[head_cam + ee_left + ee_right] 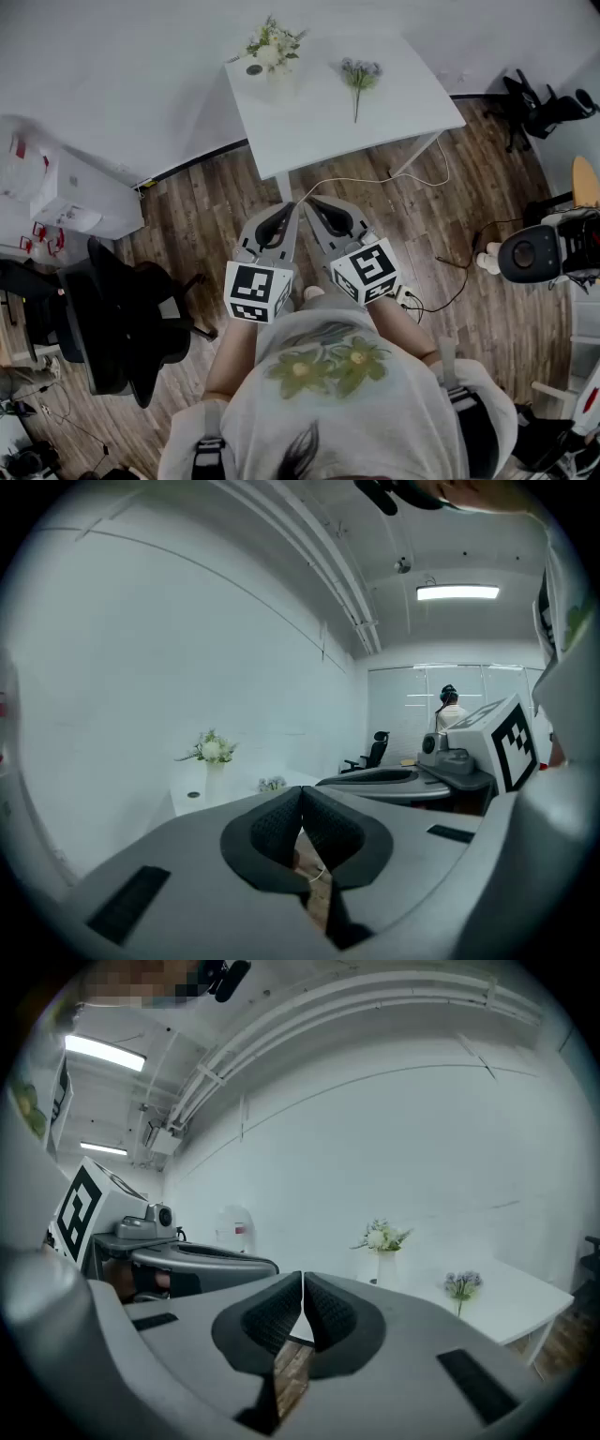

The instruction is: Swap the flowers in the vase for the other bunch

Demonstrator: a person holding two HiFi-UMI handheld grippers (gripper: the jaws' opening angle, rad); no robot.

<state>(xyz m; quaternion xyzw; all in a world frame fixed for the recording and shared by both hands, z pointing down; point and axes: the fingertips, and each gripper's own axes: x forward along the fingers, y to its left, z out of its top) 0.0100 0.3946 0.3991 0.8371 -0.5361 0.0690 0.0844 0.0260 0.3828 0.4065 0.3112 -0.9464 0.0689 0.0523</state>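
Bench [319, 131] at top middle of the head view, well apart from both grippers. On its upper left corner, upright: white vase [279, 82] with a white-and-green bunch [272, 44] in it. To the right, flat on the bare top: purple bunch [359, 77], stem toward the near edge. Small dark disc [254, 68] just left of the vase; impossible to say what.

Left gripper [284, 217] closed, pads pressed together, nothing between them. Same for right gripper [323, 214]: closed to the tips and empty. Both side by side at mid-frame, above wooden floor [206, 216], aimed toward the bench.

Nothing of the swap begun, judging by the layout.

Likely light and soft, both bunches: thin stems, easily bent or crushed, heads best left untouched. Best taken by the stems: white bunch just above the vase's mouth, then drawn straight up; purple bunch at mid-stem with a gentle squeeze. Probably light and easy to tip, that vase, and possibly breakable; worth steadying with the other gripper during the pull.
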